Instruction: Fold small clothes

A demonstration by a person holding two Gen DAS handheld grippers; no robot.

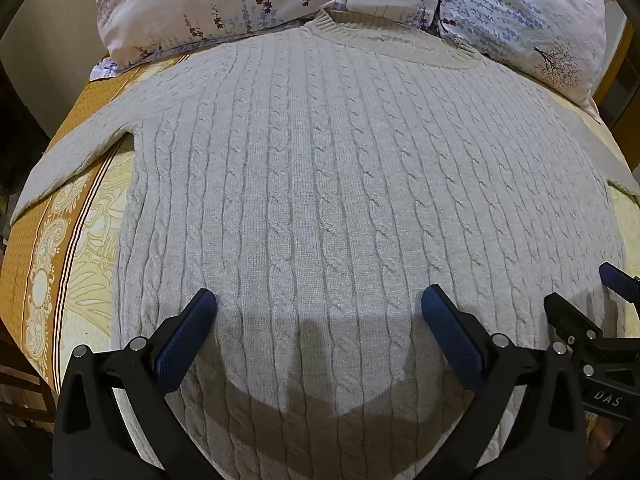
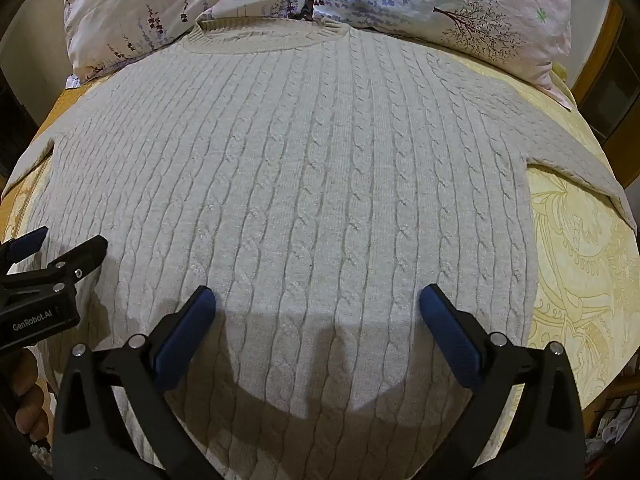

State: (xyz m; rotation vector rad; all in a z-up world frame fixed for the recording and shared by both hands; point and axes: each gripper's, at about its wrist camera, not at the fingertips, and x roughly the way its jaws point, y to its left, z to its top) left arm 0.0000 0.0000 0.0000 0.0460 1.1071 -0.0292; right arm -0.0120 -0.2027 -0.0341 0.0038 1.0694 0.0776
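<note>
A cream cable-knit sweater (image 1: 320,168) lies flat and face up on the bed, collar (image 1: 384,40) at the far end, sleeves spread out to both sides. It also fills the right wrist view (image 2: 304,168). My left gripper (image 1: 319,306) is open and empty, hovering over the sweater's lower left part. My right gripper (image 2: 317,300) is open and empty over the lower right part. The right gripper also shows at the right edge of the left wrist view (image 1: 592,312), and the left gripper at the left edge of the right wrist view (image 2: 48,256).
Two floral pillows (image 1: 248,4) (image 2: 440,8) lie just beyond the collar. The bed has a yellow and orange patterned cover (image 1: 60,264) (image 2: 580,264). Dark floor and furniture lie past the bed's side edges.
</note>
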